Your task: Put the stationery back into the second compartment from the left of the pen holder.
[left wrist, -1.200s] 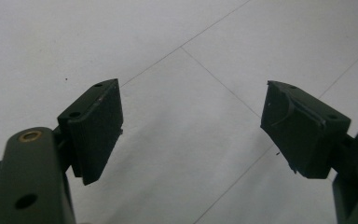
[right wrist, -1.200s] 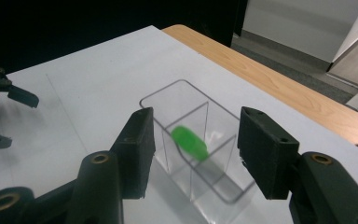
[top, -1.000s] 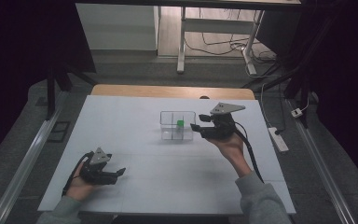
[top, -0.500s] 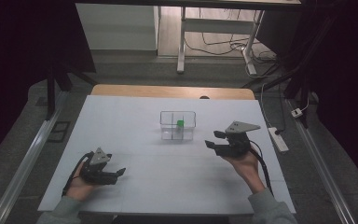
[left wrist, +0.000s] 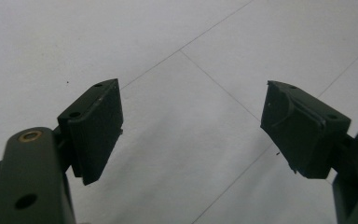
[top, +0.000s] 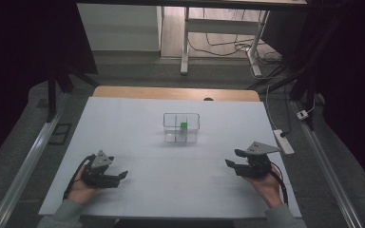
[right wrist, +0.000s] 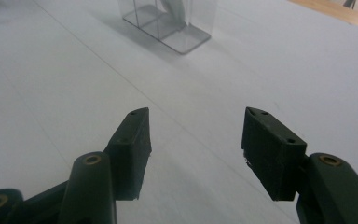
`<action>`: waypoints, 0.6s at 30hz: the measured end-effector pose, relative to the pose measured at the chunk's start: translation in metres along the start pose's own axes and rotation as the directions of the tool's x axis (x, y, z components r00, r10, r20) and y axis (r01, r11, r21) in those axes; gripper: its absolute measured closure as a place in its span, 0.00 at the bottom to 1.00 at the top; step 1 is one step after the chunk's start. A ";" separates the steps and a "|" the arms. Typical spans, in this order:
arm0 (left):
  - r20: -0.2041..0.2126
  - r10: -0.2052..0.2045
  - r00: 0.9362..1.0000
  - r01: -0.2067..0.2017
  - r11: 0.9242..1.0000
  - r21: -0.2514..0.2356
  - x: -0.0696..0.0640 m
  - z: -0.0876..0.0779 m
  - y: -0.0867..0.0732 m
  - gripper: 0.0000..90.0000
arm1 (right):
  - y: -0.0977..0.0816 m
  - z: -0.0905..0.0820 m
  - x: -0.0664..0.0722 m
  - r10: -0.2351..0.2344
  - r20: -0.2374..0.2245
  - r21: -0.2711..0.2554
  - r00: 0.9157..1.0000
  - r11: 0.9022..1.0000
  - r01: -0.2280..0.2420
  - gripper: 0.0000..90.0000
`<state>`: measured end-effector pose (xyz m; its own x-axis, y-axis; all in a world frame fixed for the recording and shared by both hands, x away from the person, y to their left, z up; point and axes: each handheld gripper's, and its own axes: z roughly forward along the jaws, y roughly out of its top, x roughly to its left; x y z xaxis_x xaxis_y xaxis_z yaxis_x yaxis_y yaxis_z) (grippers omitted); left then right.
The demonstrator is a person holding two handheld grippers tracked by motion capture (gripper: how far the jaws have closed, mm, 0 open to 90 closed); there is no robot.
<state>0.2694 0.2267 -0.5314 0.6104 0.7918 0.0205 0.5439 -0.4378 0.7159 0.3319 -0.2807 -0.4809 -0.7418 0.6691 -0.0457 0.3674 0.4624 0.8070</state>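
Nearest to me, my left hand (top: 81,186) rests on the white bench (top: 138,142) at its near left corner, holding my left gripper (top: 118,176), which points toward the middle of the bench. In the left gripper view its jaws stand wide apart with nothing between them, just the bare white sheet and a few thin pencil-like lines crossing it.

On the other side, my right hand (top: 266,183) holds my right gripper (top: 234,158) near the right edge of the bench, its grey three-cornered plate (top: 262,147) on top and its cable trailing back along my wrist. Its jaws are spread wide too and hold nothing; in the right gripper view (right wrist: 195,140) they frame plain bench surface, with the foot of the clear container showing farther off at the top.

Farther out, at the middle of the bench and well apart from both grippers, stands the clear plastic container (top: 181,127), a small see-through box with inner dividers. A small green block (top: 184,126) sits inside it, toward the right half; I cannot tell exactly which compartment.

Beyond the white sheet, a strip of the wooden bench edge (top: 176,93) shows along the far side. To the right of the bench a white power strip (top: 283,141) lies on the floor, and behind everything a table frame (top: 185,42) stands with cables (top: 218,45) on the floor.
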 end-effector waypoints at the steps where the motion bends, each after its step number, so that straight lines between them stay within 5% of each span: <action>1: 0.000 0.002 1.000 -0.002 1.000 0.000 0.000 0.000 0.000 0.23 | -0.003 -0.001 -0.001 0.005 0.003 0.000 1.000 1.000 -0.005 0.47; 18: -0.001 0.010 1.000 -0.010 1.000 -0.008 -0.001 -0.001 0.001 0.23 | -0.024 -0.004 -0.013 0.012 0.048 0.059 0.999 0.998 -0.015 0.46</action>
<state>0.2687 0.2253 -0.5300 0.6153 0.7878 0.0283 0.5330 -0.4422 0.7214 0.3301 -0.3028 -0.4973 -0.7095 0.7018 -0.0644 0.4109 0.4862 0.7712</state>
